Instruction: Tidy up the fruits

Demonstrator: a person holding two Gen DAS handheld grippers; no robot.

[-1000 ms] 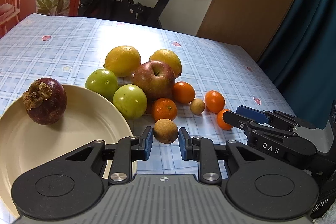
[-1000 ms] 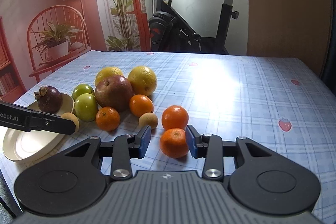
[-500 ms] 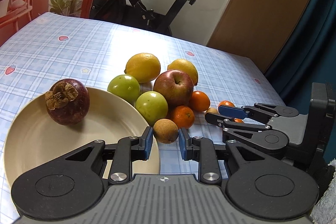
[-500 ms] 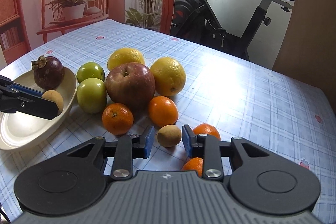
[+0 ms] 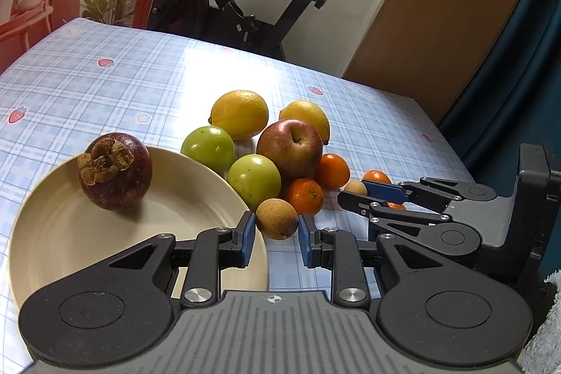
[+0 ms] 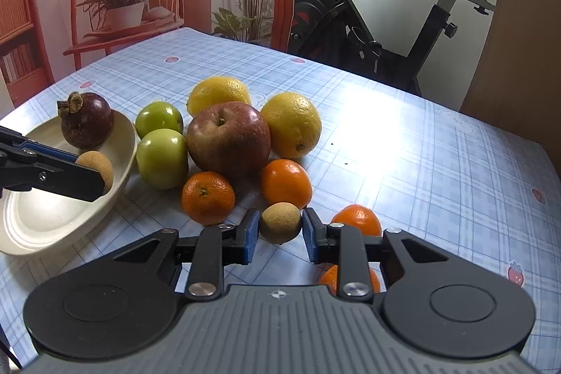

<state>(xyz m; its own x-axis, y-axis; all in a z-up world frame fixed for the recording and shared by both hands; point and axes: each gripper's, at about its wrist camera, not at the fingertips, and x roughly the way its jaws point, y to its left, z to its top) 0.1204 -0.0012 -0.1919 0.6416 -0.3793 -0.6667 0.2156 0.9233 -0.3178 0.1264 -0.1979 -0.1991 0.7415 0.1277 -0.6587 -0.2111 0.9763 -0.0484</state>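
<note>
My left gripper is shut on a small brown longan and holds it above the right rim of the cream plate, which carries a purple mangosteen. From the right wrist view this longan hangs over the plate. My right gripper has its pads on both sides of a second longan resting on the table, and it also shows in the left wrist view.
A fruit pile lies beside the plate: a red apple, two green apples, two lemons and several tangerines. An exercise bike stands behind the checked tablecloth.
My left gripper carried its longan left and up toward the plate rim. My right gripper moved from the tangerine to the second longan and closed in around it.
</note>
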